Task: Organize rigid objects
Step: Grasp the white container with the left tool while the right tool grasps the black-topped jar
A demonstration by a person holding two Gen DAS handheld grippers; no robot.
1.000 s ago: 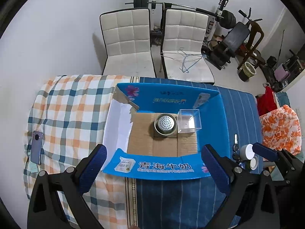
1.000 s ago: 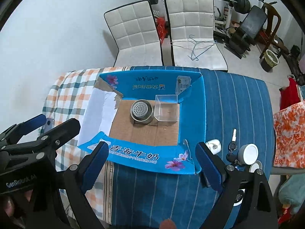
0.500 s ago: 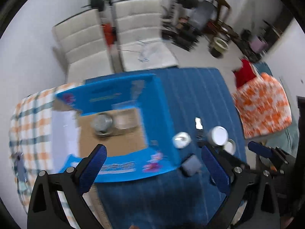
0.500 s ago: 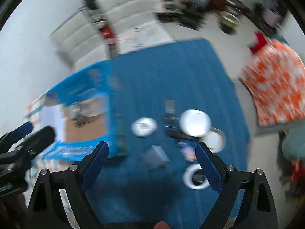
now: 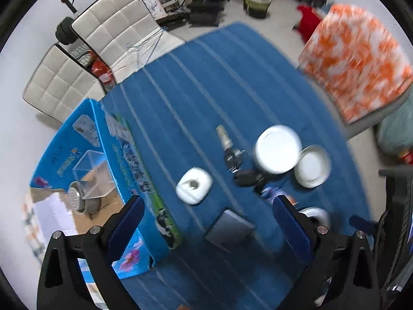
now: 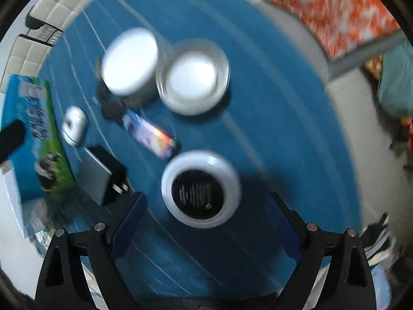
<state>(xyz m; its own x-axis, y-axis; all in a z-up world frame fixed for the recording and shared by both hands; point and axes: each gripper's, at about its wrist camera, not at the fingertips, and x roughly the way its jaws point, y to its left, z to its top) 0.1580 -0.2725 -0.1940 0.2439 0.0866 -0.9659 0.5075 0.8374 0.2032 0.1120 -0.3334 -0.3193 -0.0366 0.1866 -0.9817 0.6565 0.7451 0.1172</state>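
Observation:
Both grippers hover over the blue striped cloth (image 5: 211, 82), where loose items lie. My left gripper (image 5: 206, 206) is open above a grey flat box (image 5: 228, 227) and a white rounded case (image 5: 194, 186). Keys (image 5: 232, 155), a white jar (image 5: 277, 149) and a white lid (image 5: 312, 166) lie beyond. My right gripper (image 6: 206, 206) is open, close over a white ring with a black centre (image 6: 200, 188). Past it are the white jar (image 6: 129, 62), a glass dish with a white lid (image 6: 192, 77) and a colourful packet (image 6: 149, 134). The right wrist view is blurred.
The blue cardboard box (image 5: 121, 155) stands at the left, holding a clear plastic box (image 5: 90, 175) and a metal strainer (image 5: 80, 201). A black plug (image 6: 113, 173) rests on the grey box. Two white chairs (image 5: 103, 38) stand behind; an orange patterned cushion (image 5: 356, 59) is to the right.
Both grippers have swung right, away from the blue box and over the loose items. The right one has also dropped close to the white ring. Both stay open.

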